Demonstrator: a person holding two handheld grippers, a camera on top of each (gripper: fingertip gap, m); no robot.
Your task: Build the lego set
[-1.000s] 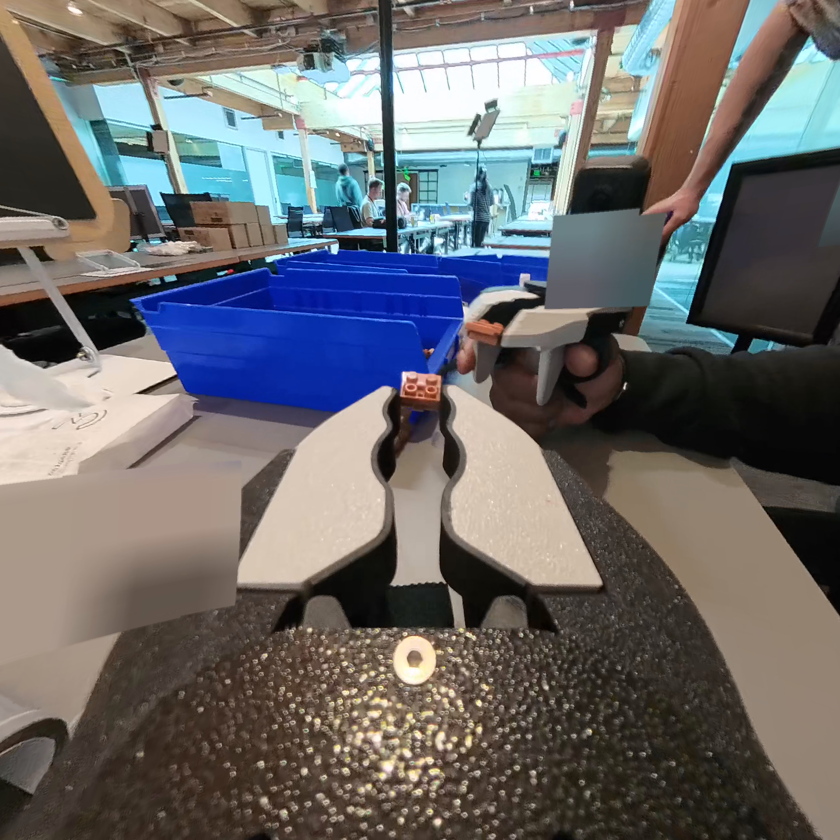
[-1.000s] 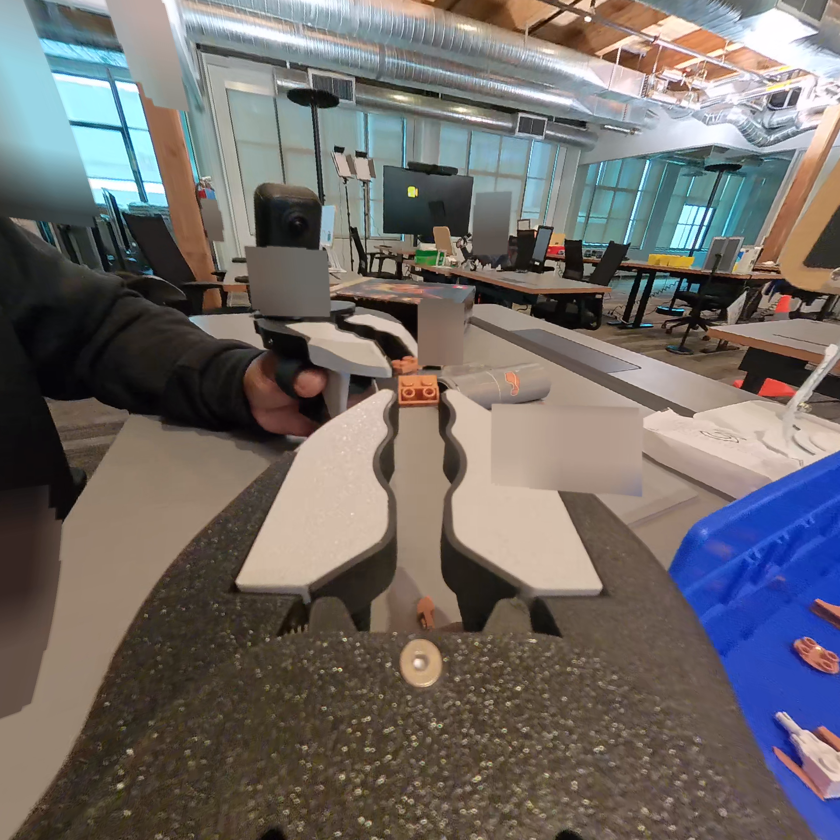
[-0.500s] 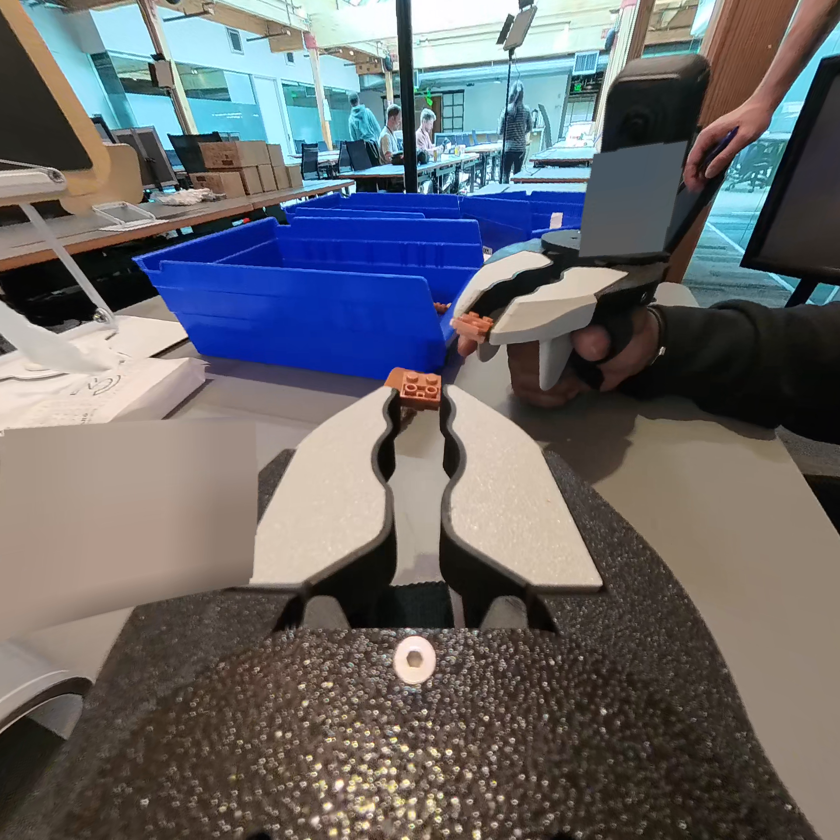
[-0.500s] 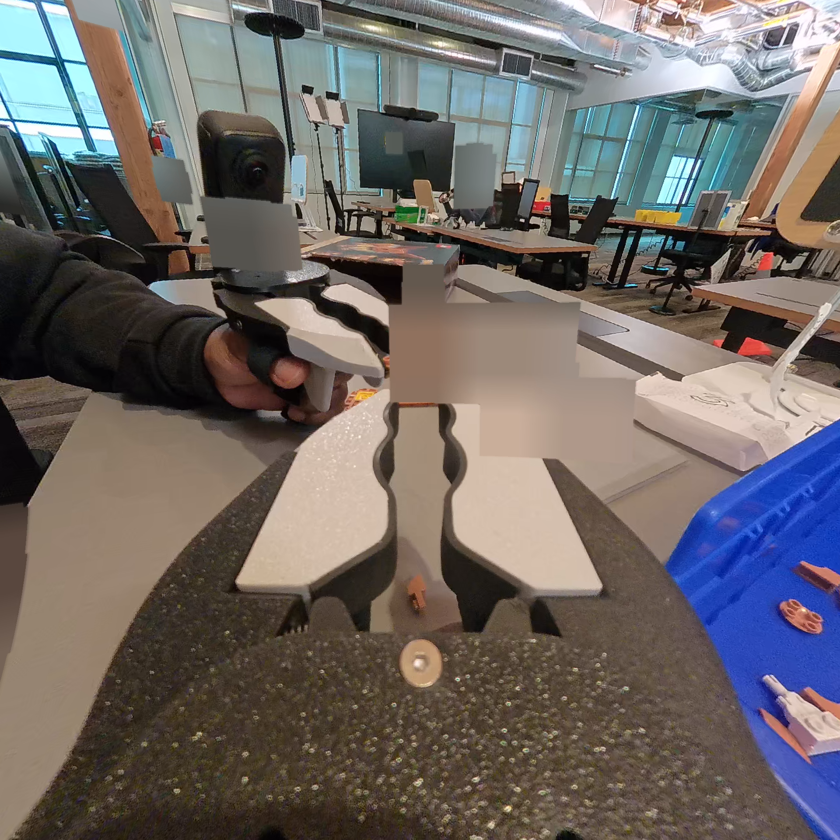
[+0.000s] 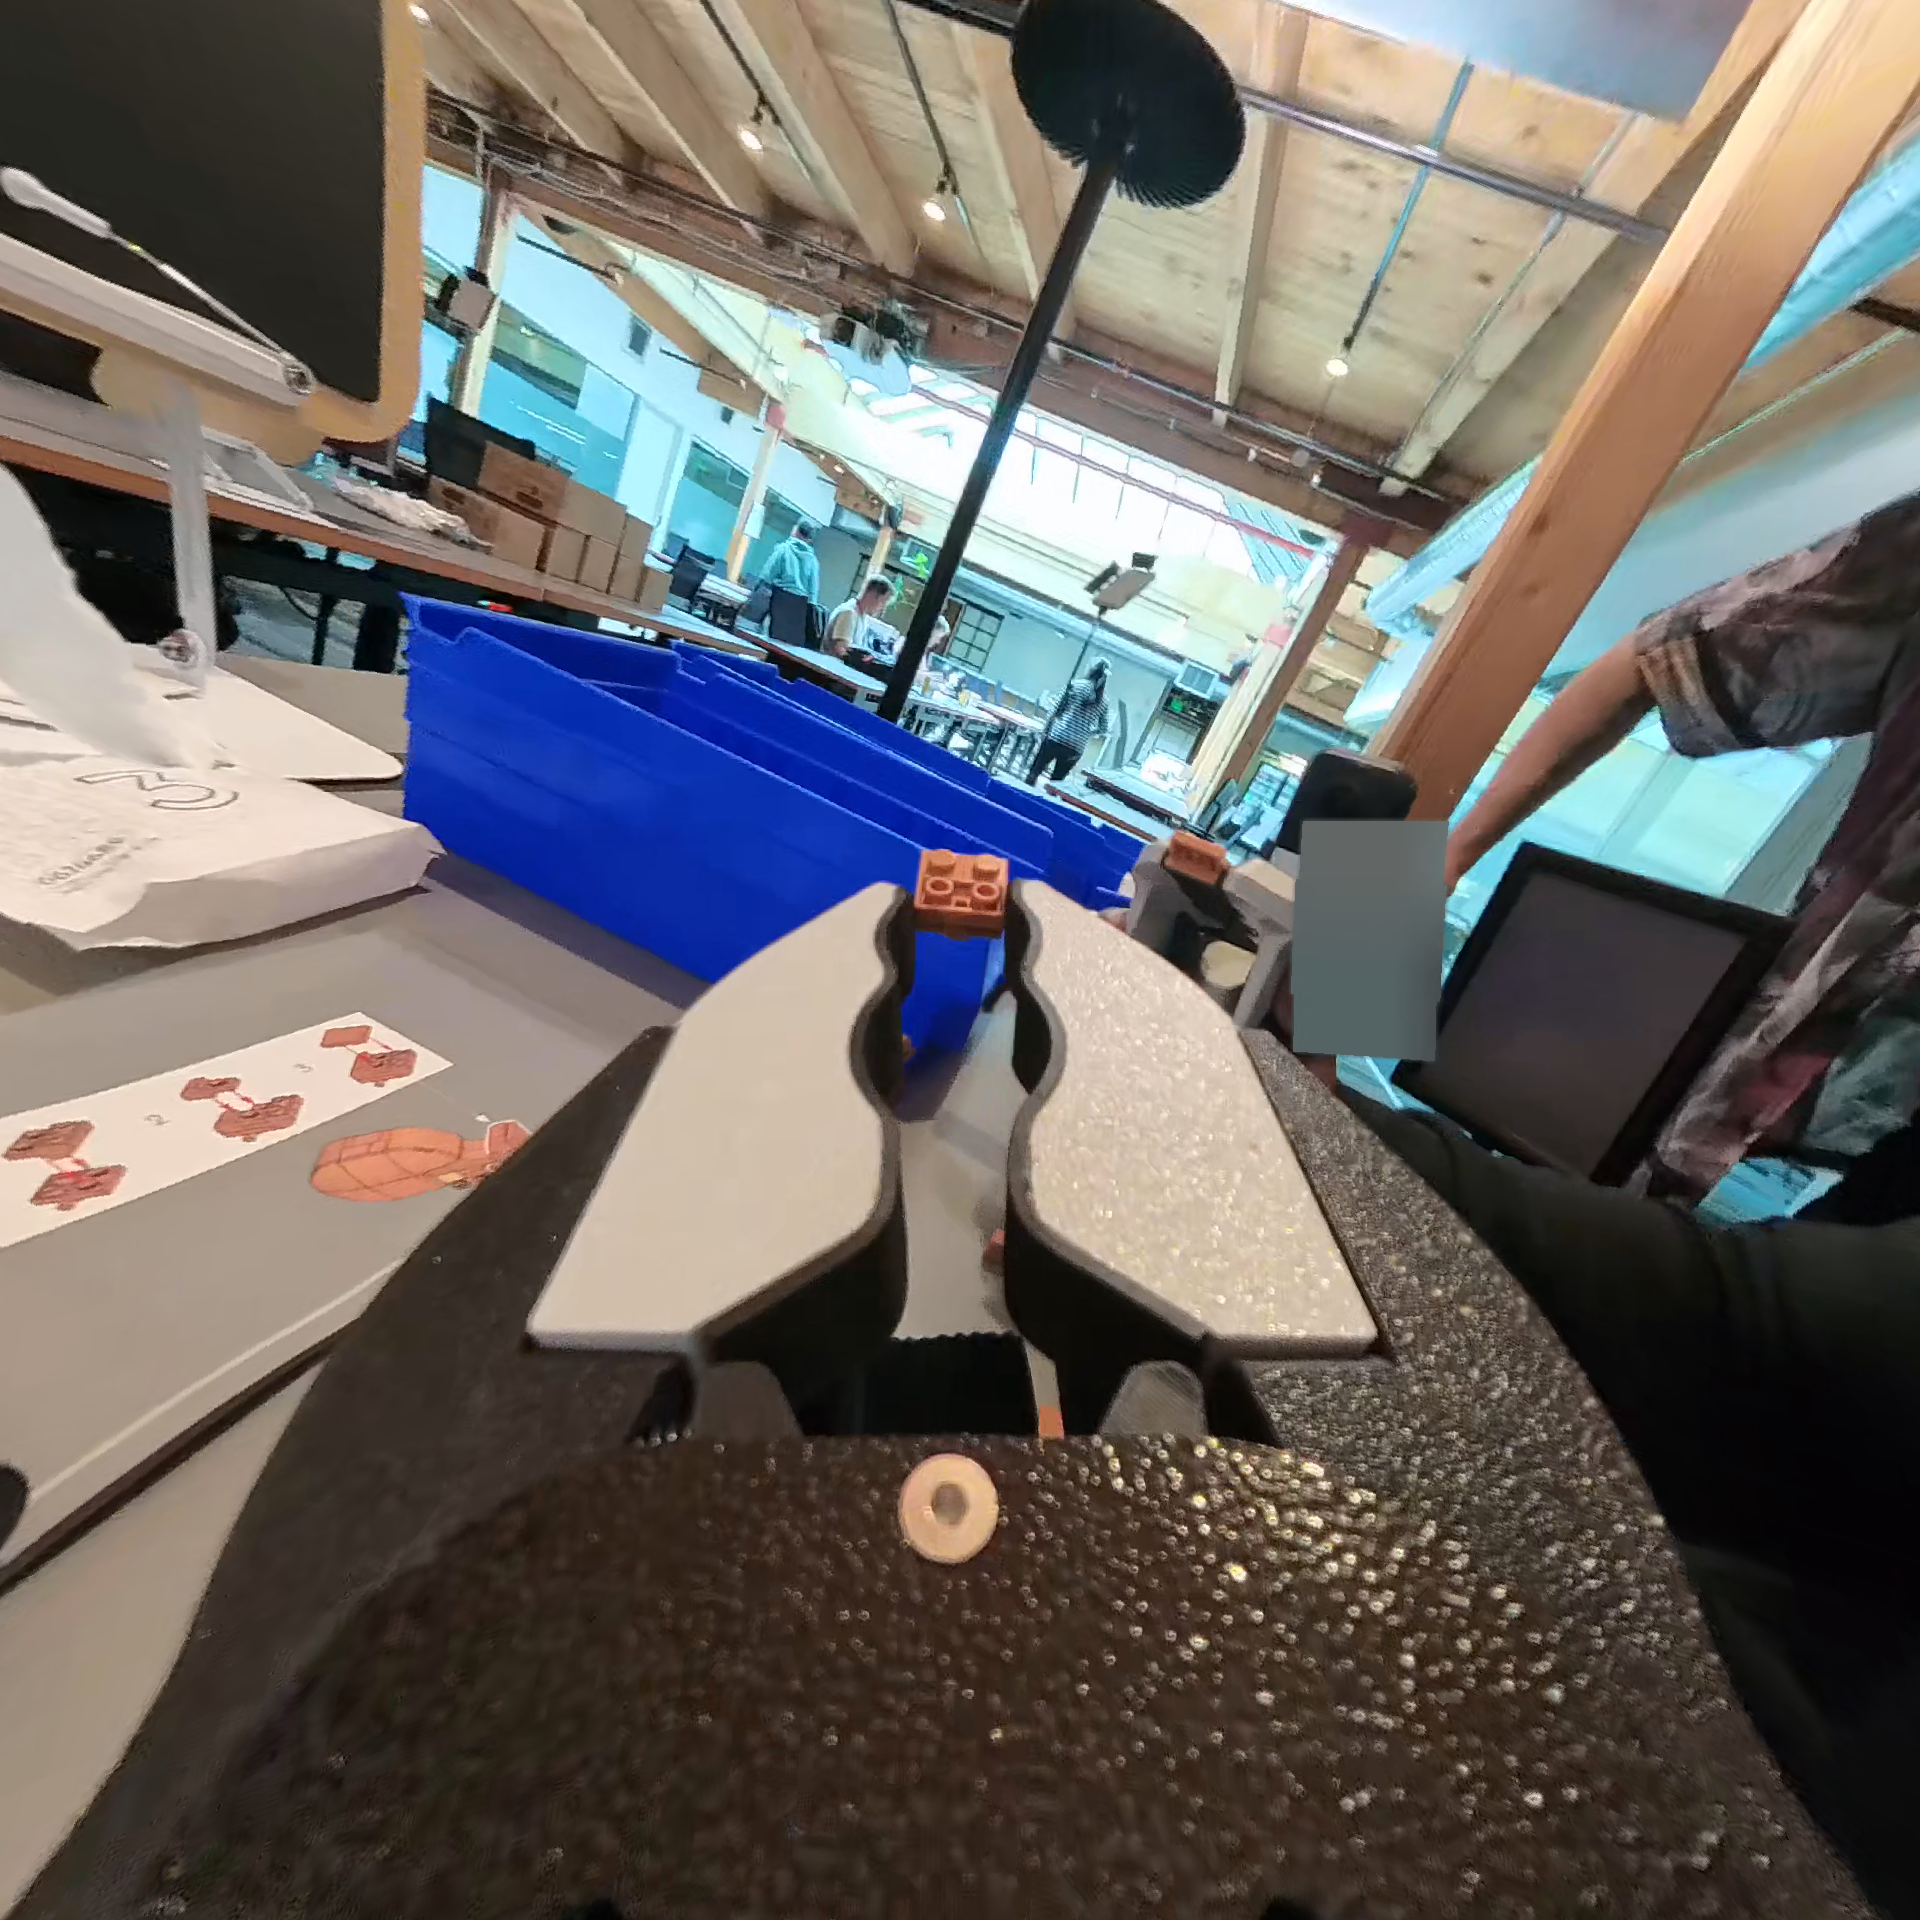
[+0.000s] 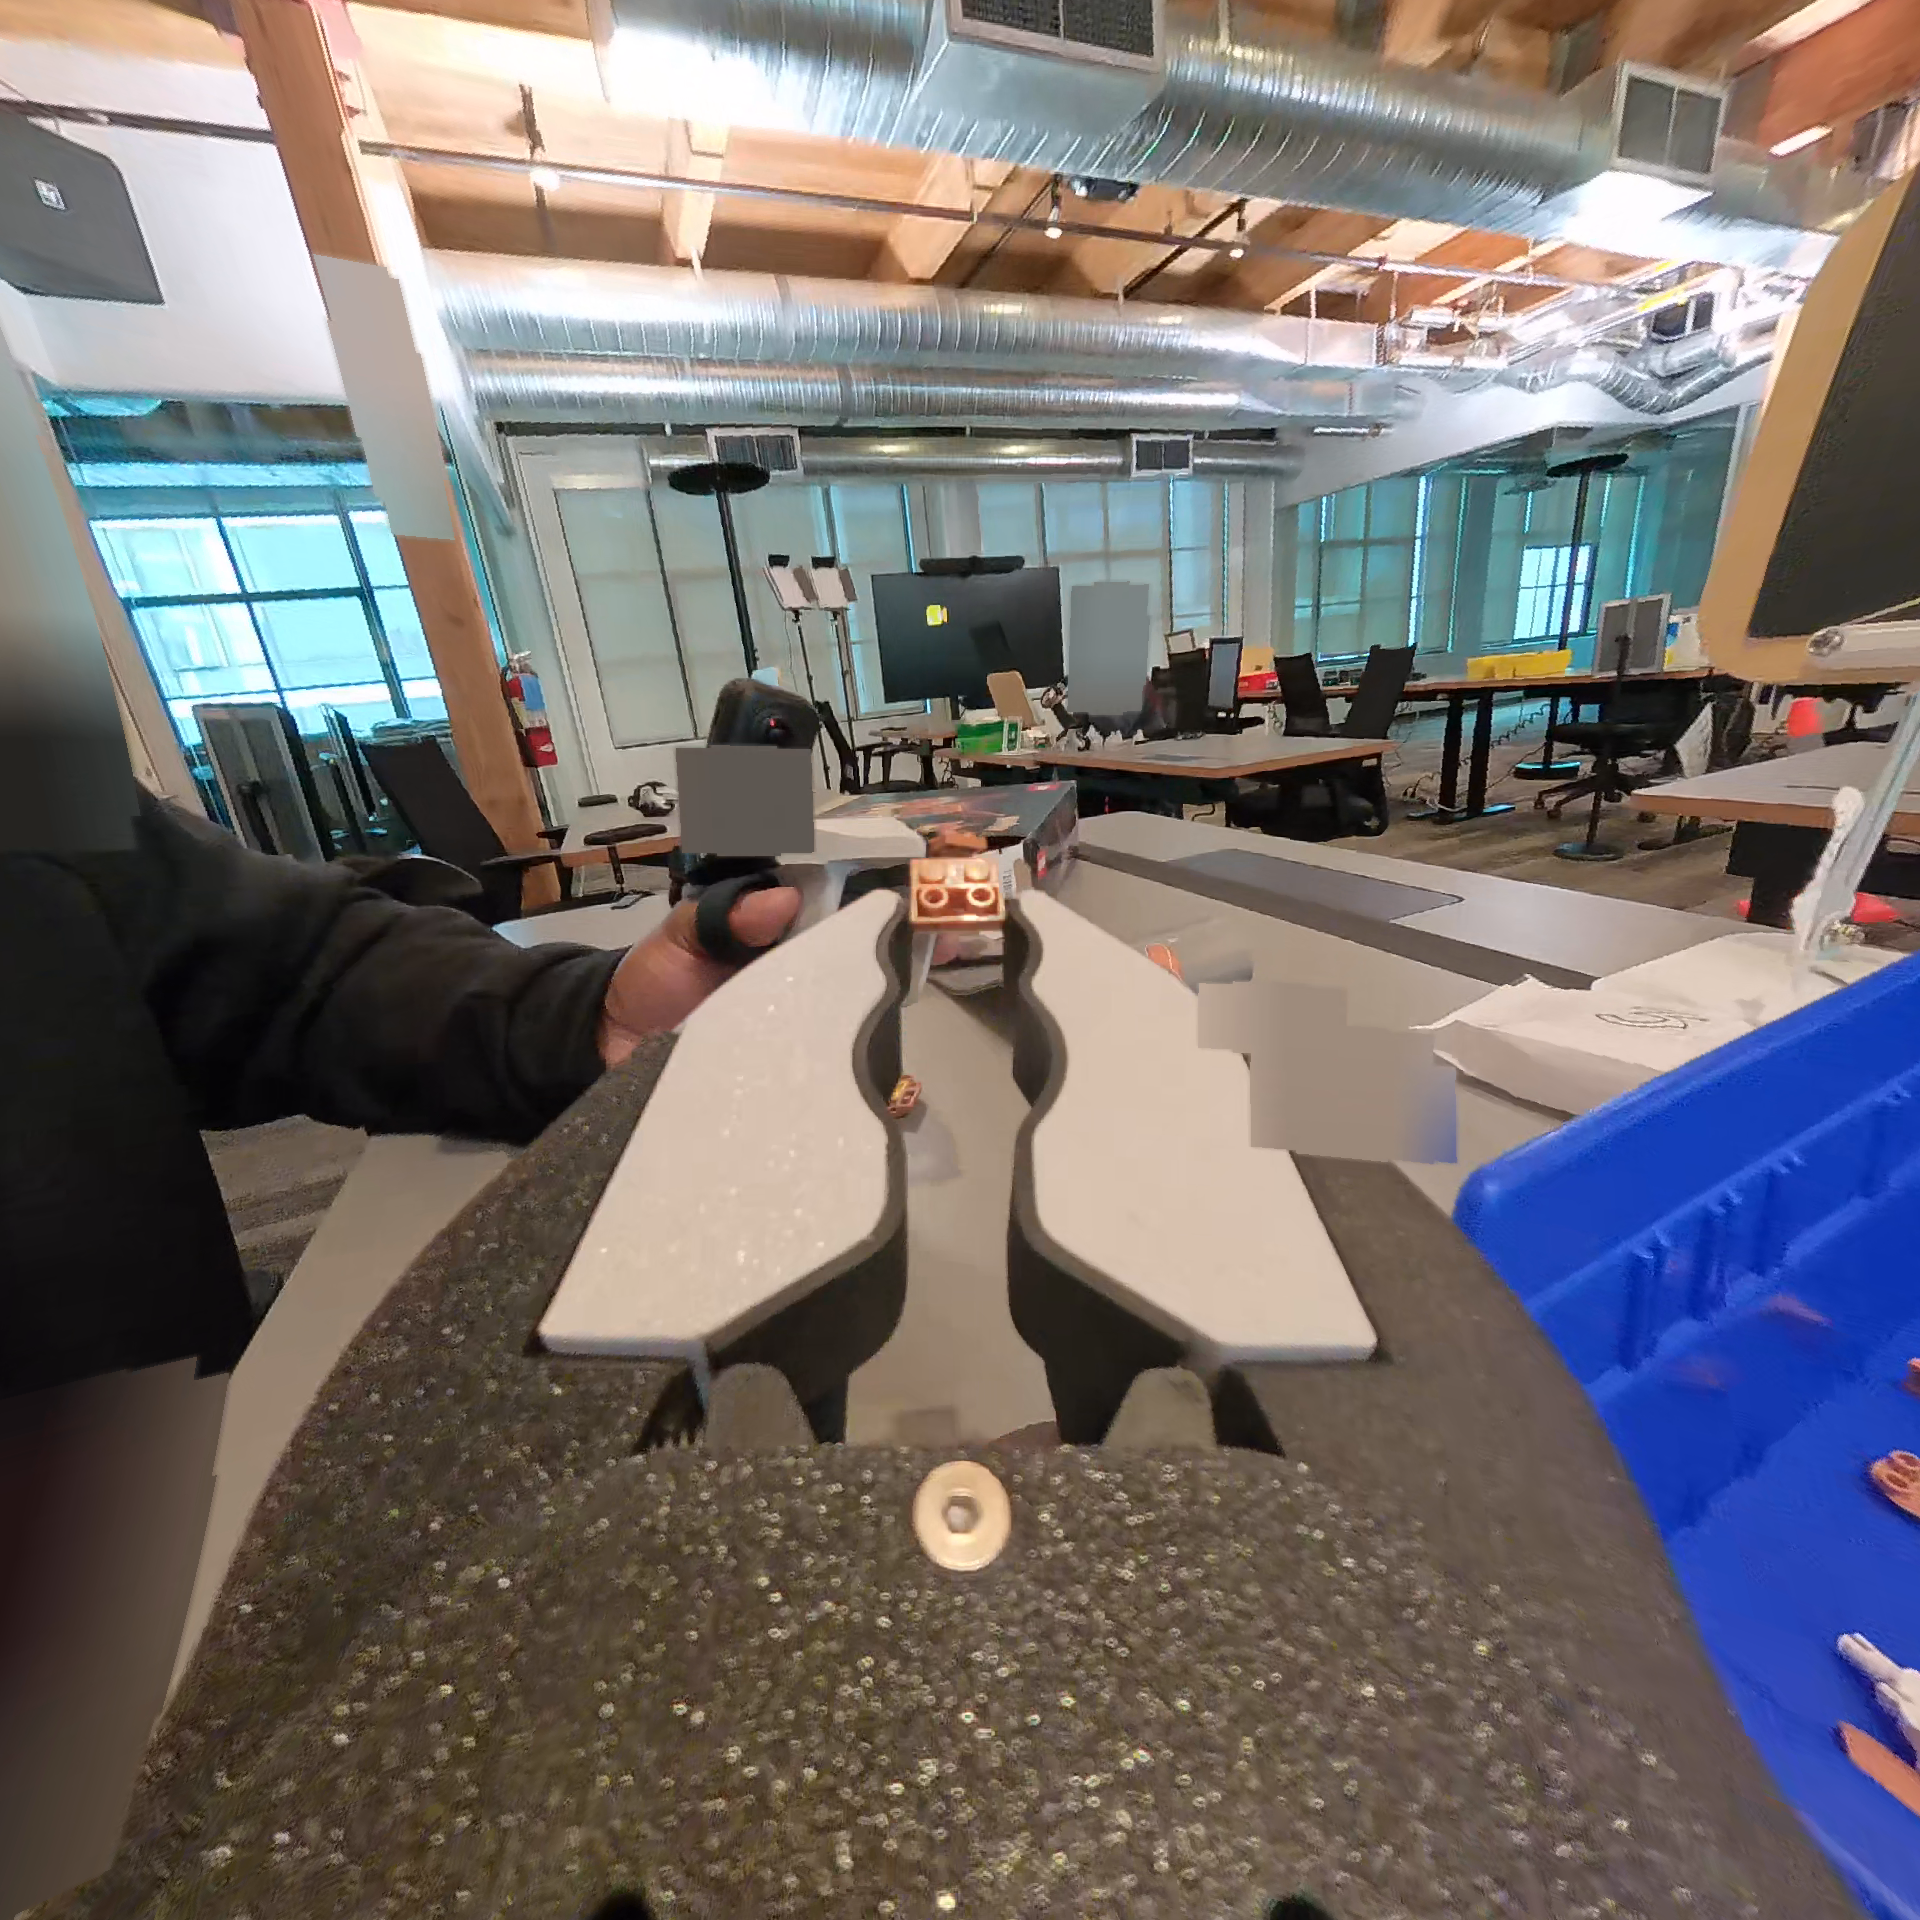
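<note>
Gripping one small brown brick [image 5: 961, 894] apiece, the left gripper [image 5: 958, 914] and right gripper [image 6: 958, 914] are nearly shut, facing each other; the blue bin [image 5: 665, 831] sits just beyond the left's tips.

Both grippers [image 5: 961, 914] [image 6: 958, 914] higher — tilted upward

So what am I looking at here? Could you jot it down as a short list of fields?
Left gripper: fingers clamp a small brown brick
Right gripper: fingers clamp a second brown brick
Table: grey
Beside the left gripper: blue bin, sheet of picture steps
Behind the right gripper: printed box
</note>
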